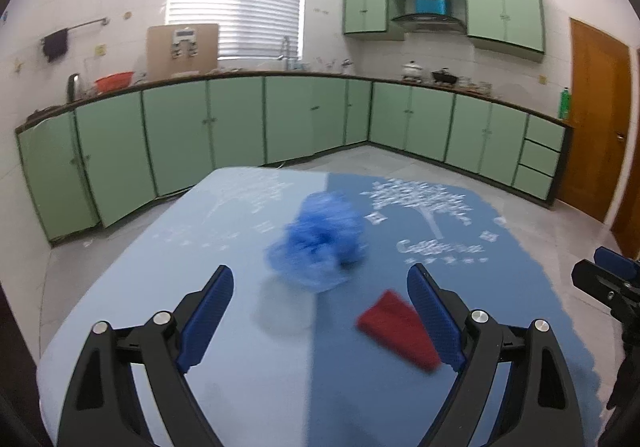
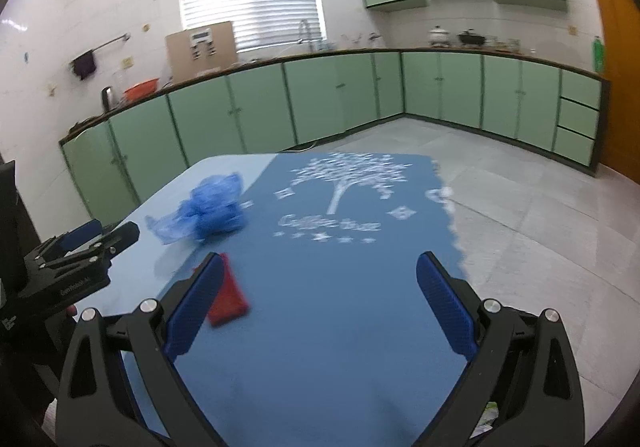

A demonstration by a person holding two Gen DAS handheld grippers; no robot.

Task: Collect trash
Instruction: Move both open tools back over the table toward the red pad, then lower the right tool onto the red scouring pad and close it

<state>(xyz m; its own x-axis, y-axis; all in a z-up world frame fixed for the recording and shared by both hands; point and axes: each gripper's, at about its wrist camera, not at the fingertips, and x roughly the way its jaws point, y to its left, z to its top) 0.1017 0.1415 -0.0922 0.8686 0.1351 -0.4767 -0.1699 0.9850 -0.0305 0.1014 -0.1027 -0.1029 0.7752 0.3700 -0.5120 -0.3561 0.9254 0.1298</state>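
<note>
From the left wrist camera, the left gripper (image 1: 320,287) had its two blue-padded fingers spread wide, with nothing between them. Ahead of it, on the counter (image 1: 132,307), which was covered by a two-tone blue cloth, sat a crumpled blue plastic bag (image 1: 320,241), blurred, roughly on the seam where the pale half met the darker half. Nearer the camera and to the right lay a red wrapper (image 1: 396,329), flat on the dark half, its right end hidden behind the left gripper's right finger. A white tree print (image 1: 424,203) marked the cloth beyond it. At the right edge of this view part of the right gripper (image 1: 608,279) showed, hovering off the counter's side. Behind the counter ran green cabinets (image 1: 240,119) under a window with blinds (image 1: 236,3).

From the right wrist camera, the right gripper (image 2: 320,287) was likewise wide open and held nothing, above the dark half of the cloth. The red wrapper (image 2: 229,301) lay just beside its left finger, partly covered by it. The blue plastic bag (image 2: 212,213) sat farther off to the left, near the seam, well apart from the right gripper. The left gripper (image 2: 96,239) reached in from the left edge, near the bag; from this angle I could not tell how far apart its fingers stood.
</note>
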